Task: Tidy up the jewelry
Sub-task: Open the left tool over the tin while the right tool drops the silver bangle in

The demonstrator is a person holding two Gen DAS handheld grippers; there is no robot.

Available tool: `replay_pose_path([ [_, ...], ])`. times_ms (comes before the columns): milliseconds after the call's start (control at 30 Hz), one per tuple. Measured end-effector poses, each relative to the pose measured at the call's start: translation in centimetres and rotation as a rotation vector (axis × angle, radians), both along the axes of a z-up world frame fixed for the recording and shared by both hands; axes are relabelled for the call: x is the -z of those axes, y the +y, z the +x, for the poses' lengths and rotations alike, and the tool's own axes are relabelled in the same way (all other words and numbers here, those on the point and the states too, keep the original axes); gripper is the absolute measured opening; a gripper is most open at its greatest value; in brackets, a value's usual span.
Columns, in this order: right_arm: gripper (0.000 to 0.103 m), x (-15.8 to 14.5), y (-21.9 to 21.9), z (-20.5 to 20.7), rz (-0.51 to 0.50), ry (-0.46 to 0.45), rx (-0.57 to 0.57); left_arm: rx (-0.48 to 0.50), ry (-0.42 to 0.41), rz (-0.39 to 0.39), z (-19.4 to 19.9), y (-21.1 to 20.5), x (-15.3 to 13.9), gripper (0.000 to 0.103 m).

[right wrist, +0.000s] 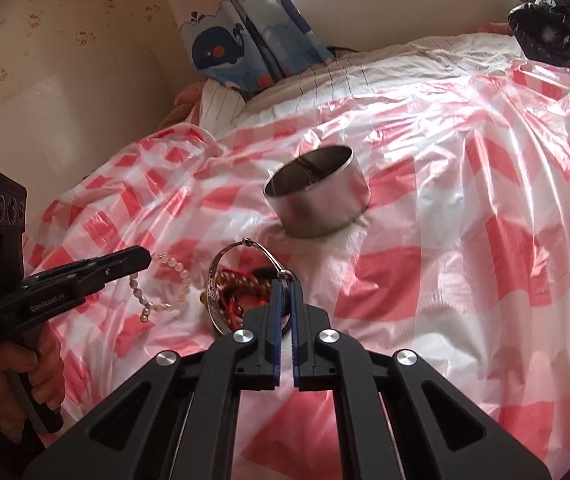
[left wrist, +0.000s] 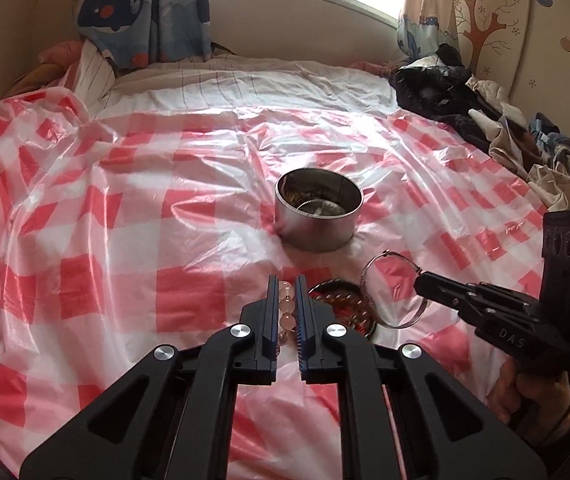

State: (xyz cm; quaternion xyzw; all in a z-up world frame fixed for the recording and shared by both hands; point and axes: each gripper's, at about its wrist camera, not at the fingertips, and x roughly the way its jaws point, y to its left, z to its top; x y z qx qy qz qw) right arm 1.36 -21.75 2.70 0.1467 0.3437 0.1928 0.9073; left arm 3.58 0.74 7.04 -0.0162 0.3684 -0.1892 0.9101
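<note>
A round metal tin [left wrist: 319,210] [right wrist: 319,198] stands open on the checked sheet, with some jewelry inside. My left gripper [left wrist: 286,284] [right wrist: 145,258] is shut on a pale pink bead bracelet [left wrist: 287,308] [right wrist: 173,280], which hangs from its tips. My right gripper [right wrist: 284,286] [left wrist: 419,282] is shut on a silver bangle [right wrist: 221,276] [left wrist: 389,292] and holds it tilted up. A dark red-brown bead bracelet [left wrist: 341,304] [right wrist: 241,288] lies on the sheet between the two grippers, in front of the tin.
A red-and-white checked plastic sheet [left wrist: 125,208] [right wrist: 465,200] covers the bed. Dark clothes [left wrist: 445,92] are piled at the far right corner. Whale-print curtains [left wrist: 145,8] hang at the window behind the bed.
</note>
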Motion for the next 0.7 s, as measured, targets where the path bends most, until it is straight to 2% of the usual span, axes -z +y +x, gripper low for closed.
replay_pose_path([
  [300, 0.005, -2.5, -0.9, 3.9, -0.033, -0.035, 0.043, 0.057, -0.037, -0.073, 5.0, -3.5, -3.2, 0.007],
  [500, 0.005, -2.7, -0.8, 8.1, -0.052, -0.037, 0.068, 0.059, -0.033, -0.177, 9.9, -4.7, -2.6, 0.007],
  [567, 0.005, -2.2, 0.2, 10.3, -0.087, -0.009, 0.049, 0.034, 0.018, -0.173, 11.9, -4.8, -1.3, 0.011],
  [633, 0.008, -1.2, 1.1, 11.8, -0.119, 0.027, 0.042, -0.008, 0.062, -0.155, 13.3, -4.5, 0.2, 0.024],
  [667, 0.008, -0.8, 1.1, 12.1, -0.124, 0.033, 0.052, -0.025, 0.067, -0.16, 13.5, -4.1, 0.7, 0.027],
  [700, 0.008, -0.7, 0.8, 12.2, -0.118, 0.032, 0.057, -0.047, 0.071, -0.164, 13.7, -3.6, 1.2, 0.035],
])
